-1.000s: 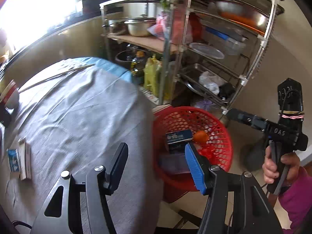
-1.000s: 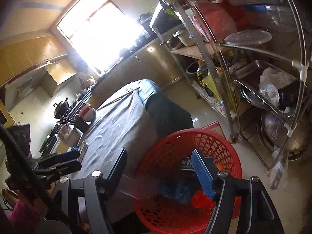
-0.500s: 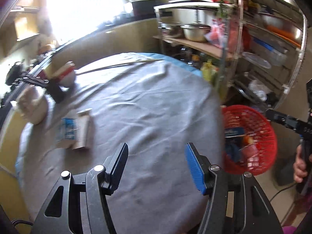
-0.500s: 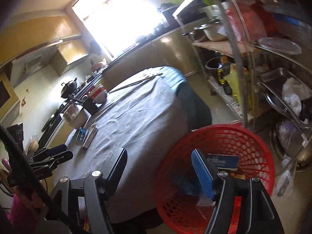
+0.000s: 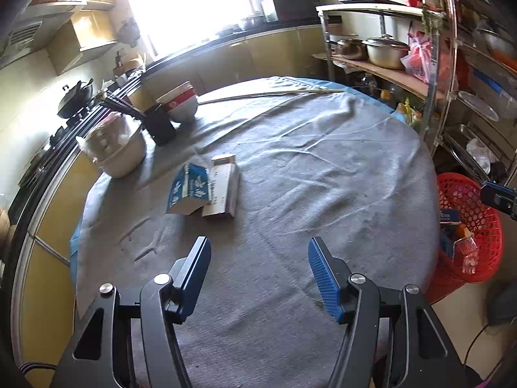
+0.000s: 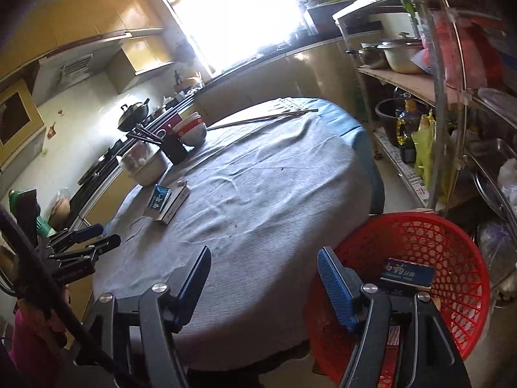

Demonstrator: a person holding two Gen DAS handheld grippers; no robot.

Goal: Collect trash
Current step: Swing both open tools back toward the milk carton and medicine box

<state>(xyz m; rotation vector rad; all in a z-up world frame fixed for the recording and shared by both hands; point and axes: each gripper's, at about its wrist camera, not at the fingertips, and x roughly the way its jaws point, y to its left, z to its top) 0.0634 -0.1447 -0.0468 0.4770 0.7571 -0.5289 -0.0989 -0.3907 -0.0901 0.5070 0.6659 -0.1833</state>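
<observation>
A blue-and-white carton [image 5: 189,190] and a white box [image 5: 223,190] lie side by side on the grey-clothed round table [image 5: 323,177]; they also show in the right wrist view, carton [image 6: 159,201] and box [image 6: 174,205]. A red mesh basket [image 5: 468,226] [image 6: 452,258] stands on the floor at the table's right edge, holding a dark blue box [image 6: 407,273] and other trash. My left gripper [image 5: 258,273] is open and empty above the table's near side, short of the boxes. My right gripper [image 6: 263,281] is open and empty over the table edge beside the basket.
A lidded pot [image 5: 113,148], a black chopstick holder [image 5: 158,126] and stacked bowls [image 5: 179,103] stand at the table's far left. A long stick [image 5: 268,95] lies across the back. A metal rack [image 5: 433,74] with pots stands right of the table.
Both grippers have swung left from the basket toward the table. The left one now faces the two boxes; the basket has shifted to the right edge of its view.
</observation>
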